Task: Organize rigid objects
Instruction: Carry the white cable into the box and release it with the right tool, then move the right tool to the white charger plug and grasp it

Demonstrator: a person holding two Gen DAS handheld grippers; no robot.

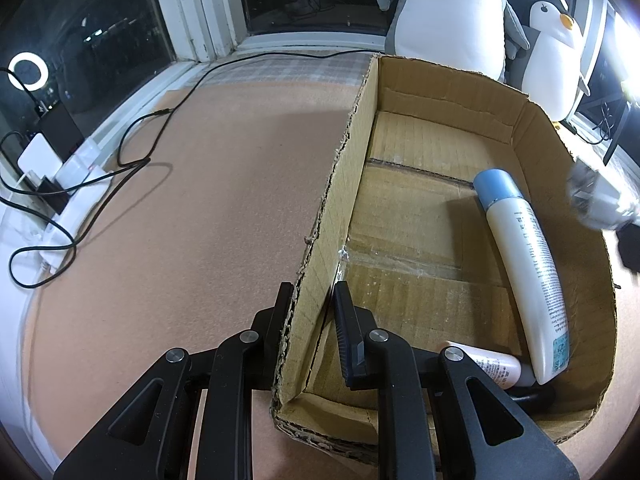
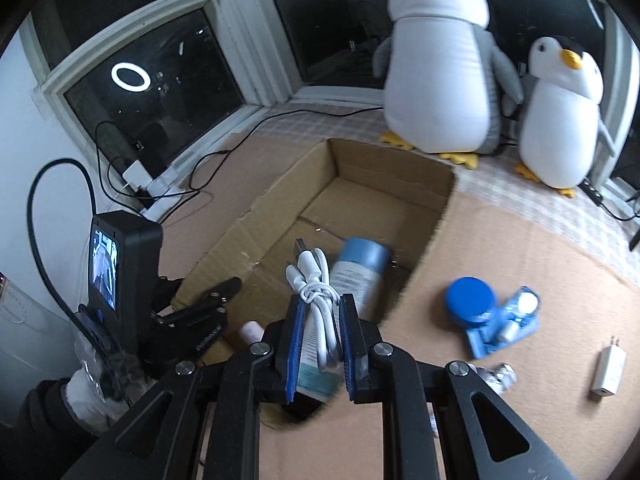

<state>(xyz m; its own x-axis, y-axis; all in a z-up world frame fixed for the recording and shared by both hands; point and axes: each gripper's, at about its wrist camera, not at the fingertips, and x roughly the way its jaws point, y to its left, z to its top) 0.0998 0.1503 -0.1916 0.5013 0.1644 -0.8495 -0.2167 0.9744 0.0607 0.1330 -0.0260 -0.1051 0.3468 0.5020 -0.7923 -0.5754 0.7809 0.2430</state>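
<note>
While the left gripper (image 1: pixel 310 300) straddles the near left wall of the cardboard box (image 1: pixel 352 148), one finger outside and one inside, its fingers are closed onto that wall. Far to the left, a white power strip (image 1: pixel 76 184) with tangled black cables (image 1: pixel 132 152) lies along the window sill, well apart from the box. Inside the box, a small pink tube (image 1: pixel 496 366) sits in the near corner, touching the foot of a long white bottle with a blue cap (image 1: pixel 524 256) that lies along the right wall.

From the right wrist view, the right gripper (image 2: pixel 320 340) is clamped on a coiled white USB cable (image 2: pixel 316 292), held above the near end of the box, over the bottle. Right of the box, on the brown mat (image 2: pixel 500 240), lie a round blue jar (image 2: pixel 470 300), a blue packet (image 2: pixel 508 322) touching it, and, further right, a white charger plug (image 2: pixel 608 372). Two plush penguins (image 2: pixel 440 76) stand just behind the box.
</note>
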